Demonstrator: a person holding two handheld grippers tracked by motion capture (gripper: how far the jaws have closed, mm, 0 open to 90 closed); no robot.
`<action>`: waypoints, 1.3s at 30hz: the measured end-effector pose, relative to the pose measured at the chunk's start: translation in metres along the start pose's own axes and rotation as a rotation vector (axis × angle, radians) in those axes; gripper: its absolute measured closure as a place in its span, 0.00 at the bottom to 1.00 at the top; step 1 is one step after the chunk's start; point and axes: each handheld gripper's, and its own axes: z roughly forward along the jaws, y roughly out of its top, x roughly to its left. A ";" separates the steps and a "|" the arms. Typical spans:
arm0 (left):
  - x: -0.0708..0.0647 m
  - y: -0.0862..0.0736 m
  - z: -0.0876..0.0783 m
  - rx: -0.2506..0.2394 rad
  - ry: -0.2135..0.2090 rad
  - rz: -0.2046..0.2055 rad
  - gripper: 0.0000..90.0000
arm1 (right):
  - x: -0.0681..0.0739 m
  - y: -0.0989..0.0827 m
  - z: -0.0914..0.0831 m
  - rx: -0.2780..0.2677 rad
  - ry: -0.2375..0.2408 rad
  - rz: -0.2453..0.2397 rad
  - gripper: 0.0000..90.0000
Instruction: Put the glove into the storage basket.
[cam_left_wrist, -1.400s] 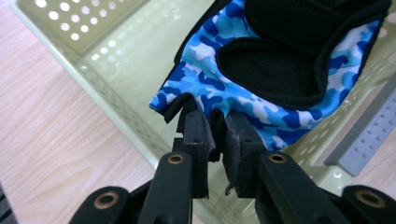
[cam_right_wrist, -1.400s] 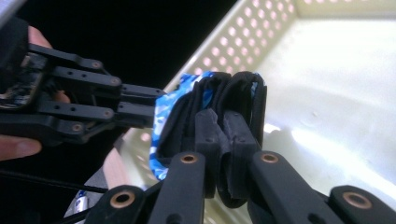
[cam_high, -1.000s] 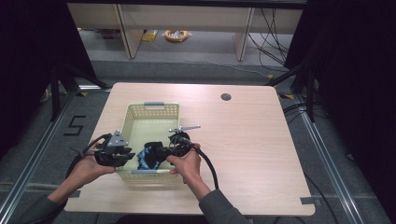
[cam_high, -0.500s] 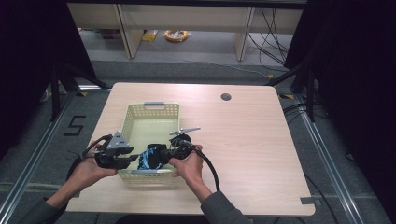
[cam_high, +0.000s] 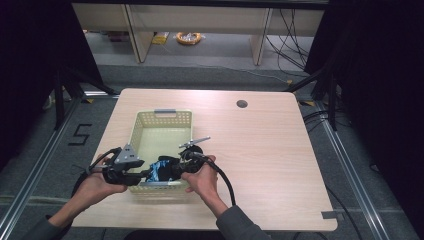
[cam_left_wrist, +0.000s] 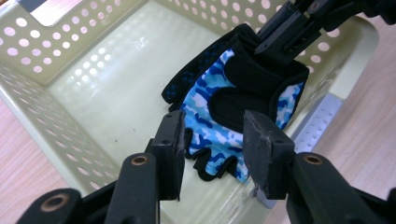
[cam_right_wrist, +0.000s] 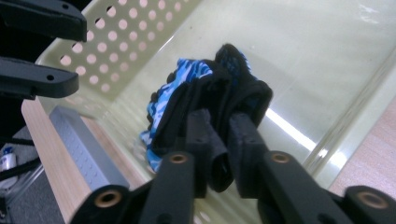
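Observation:
A blue camouflage glove (cam_high: 161, 169) with black straps hangs over the near end of the pale yellow basket (cam_high: 165, 116). My right gripper (cam_right_wrist: 219, 119) is shut on the glove's (cam_right_wrist: 187, 88) black cuff and holds it above the basket floor (cam_right_wrist: 327, 56). My left gripper (cam_left_wrist: 215, 123) faces the glove (cam_left_wrist: 219, 121) from the other side. Its jaws have just been opening and stand apart, with the glove's finger end between them but not pressed. The right gripper (cam_left_wrist: 280, 37) pinches the glove's far end. In the high view the left gripper (cam_high: 145, 175) and right gripper (cam_high: 172, 169) meet at the glove.
The perforated basket walls (cam_left_wrist: 56, 60) rise close on both sides of the grippers. A grey label plate (cam_right_wrist: 79, 140) sits on the basket's near rim. The wooden table (cam_high: 280, 150) has a round cable hole (cam_high: 242, 104) at the back right.
The left gripper's jaws have spread apart at the glove. Both hands stay over the basket's near end, and the glove remains in the right gripper.

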 end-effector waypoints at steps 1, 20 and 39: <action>0.000 0.000 0.000 0.000 -0.003 0.005 0.65 | 0.001 0.000 0.000 0.005 0.000 0.004 0.94; -0.002 0.003 -0.002 -0.008 -0.010 0.004 0.63 | 0.006 0.012 0.001 0.074 -0.038 -0.013 0.73; -0.003 0.005 -0.009 -0.030 -0.012 -0.002 0.56 | 0.001 0.029 -0.031 -0.026 -0.040 -0.042 0.63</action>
